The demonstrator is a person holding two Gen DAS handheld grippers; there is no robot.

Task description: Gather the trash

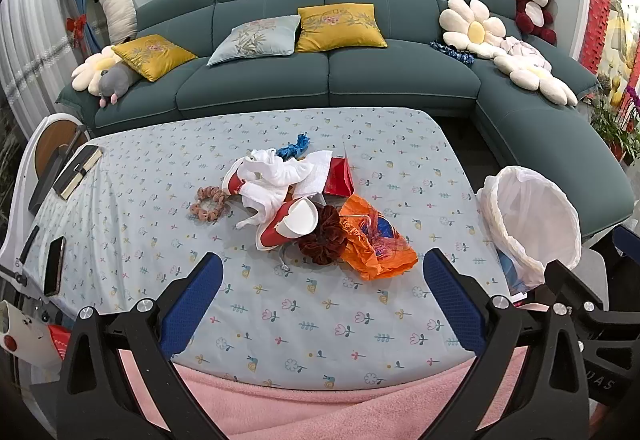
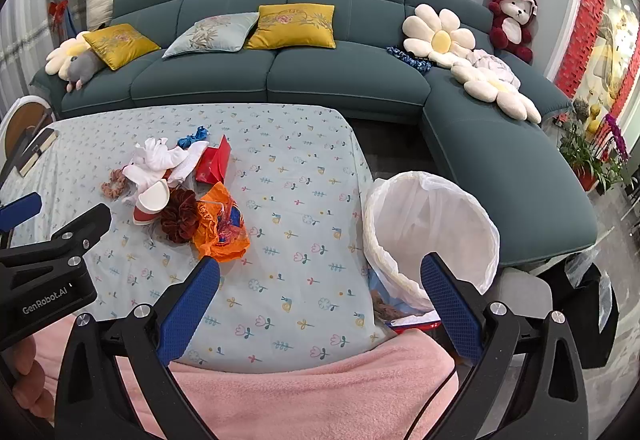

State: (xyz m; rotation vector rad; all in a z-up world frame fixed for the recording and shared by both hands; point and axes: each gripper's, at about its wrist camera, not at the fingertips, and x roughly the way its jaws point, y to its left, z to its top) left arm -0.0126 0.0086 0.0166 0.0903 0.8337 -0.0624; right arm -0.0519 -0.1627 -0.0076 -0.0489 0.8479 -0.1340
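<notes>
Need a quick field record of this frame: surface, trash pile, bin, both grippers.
surface: table under a floral cloth
pile: orange plastic bag, red carton, white paper cup, white cloth, mid-table
non-trash mixed in: dark red scrunchie, peach scrunchie
bin: white-lined bin off the table's right edge
left gripper: open, empty
right gripper: open, empty

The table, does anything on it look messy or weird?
Yes. A jumbled pile sits mid-table: a crumpled orange plastic bag, a squashed red-and-white paper cup lying on its side, and white cloth heaped over it. Two scrunchies are mixed in. The lined bin beside the table looks empty.
</notes>
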